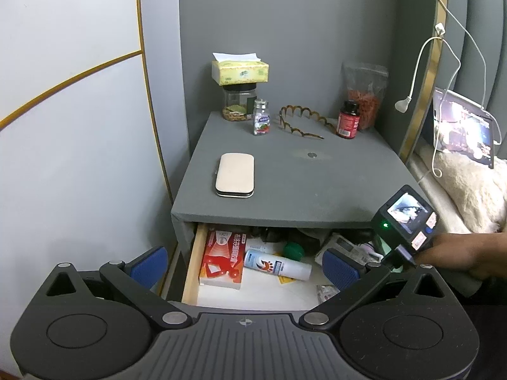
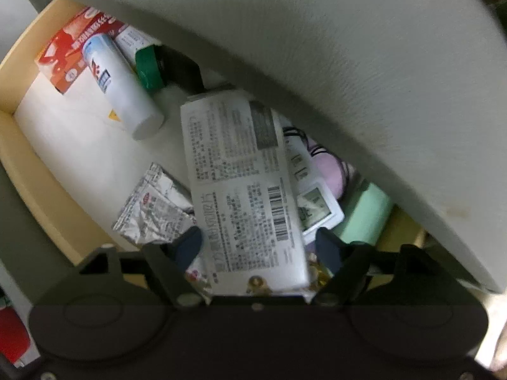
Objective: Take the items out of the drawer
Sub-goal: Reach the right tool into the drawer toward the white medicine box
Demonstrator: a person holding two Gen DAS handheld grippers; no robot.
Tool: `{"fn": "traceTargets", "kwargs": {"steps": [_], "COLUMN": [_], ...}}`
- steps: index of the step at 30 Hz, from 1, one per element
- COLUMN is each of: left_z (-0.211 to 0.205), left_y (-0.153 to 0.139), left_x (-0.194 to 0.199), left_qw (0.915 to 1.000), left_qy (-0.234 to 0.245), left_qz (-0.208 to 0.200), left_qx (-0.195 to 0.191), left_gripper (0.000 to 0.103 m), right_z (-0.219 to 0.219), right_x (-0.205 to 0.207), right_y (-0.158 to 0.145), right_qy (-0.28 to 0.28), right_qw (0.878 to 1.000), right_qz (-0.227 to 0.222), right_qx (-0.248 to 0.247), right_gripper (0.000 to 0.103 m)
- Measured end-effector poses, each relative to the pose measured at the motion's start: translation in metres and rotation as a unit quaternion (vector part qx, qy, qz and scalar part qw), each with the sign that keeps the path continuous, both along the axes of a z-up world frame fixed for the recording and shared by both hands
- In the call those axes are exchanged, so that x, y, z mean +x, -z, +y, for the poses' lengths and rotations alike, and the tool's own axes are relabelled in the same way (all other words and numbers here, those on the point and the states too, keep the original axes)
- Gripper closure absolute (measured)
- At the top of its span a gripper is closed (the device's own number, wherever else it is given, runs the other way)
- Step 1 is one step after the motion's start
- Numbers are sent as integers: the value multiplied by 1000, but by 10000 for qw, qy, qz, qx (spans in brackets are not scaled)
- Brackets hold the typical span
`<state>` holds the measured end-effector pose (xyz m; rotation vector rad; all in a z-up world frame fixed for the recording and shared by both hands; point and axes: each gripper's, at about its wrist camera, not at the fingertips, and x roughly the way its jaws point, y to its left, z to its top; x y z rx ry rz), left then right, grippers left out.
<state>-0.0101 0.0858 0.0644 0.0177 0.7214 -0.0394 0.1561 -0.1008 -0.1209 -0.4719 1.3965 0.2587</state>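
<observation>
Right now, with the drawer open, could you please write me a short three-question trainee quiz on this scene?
1. True or false: the right gripper is clamped shut on the white spray can.
2. Which item lies between the right gripper's open jaws: A) the red box, B) the white printed packet with a barcode, C) the green cap?
3. Fill in: on the nightstand top, the tissue box sits on a clear ____.

Key: 1 false; 2 B; 3 jar. The left gripper is open and holds nothing.
</observation>
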Motion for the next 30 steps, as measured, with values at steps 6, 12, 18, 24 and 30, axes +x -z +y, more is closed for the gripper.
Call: {"fn": "traceTargets", "kwargs": {"steps": [6, 12, 18, 24, 30], "left_z": [0, 2, 2, 7, 8], "left_y": [1, 2, -3, -6, -10], "left_x": [0, 2, 0, -1, -3], "left_qw": [10000, 10000, 9999, 9999, 9999], "left_qy": [15, -34, -56, -116, -109], "left_qz": [3, 12, -78, -97, -127], "left_qx": [35, 43, 42, -18, -31], "left_gripper": [0, 0, 0, 0, 0], "right_z": [-1, -14, -55, -70, -63], "right_x": [-7, -19, -24, -36, -32], "right_y": [3, -33, -69, -105, -102], "right_qy": [-41, 205, 1060, 1179, 880], "right_qw": [9995, 9953, 9646, 9426, 9679], "right_qz": [163, 131, 400, 556, 199], "right_qx": [250, 939, 2383, 3073, 2346], "right_gripper": [28, 30, 31, 75, 67]}}
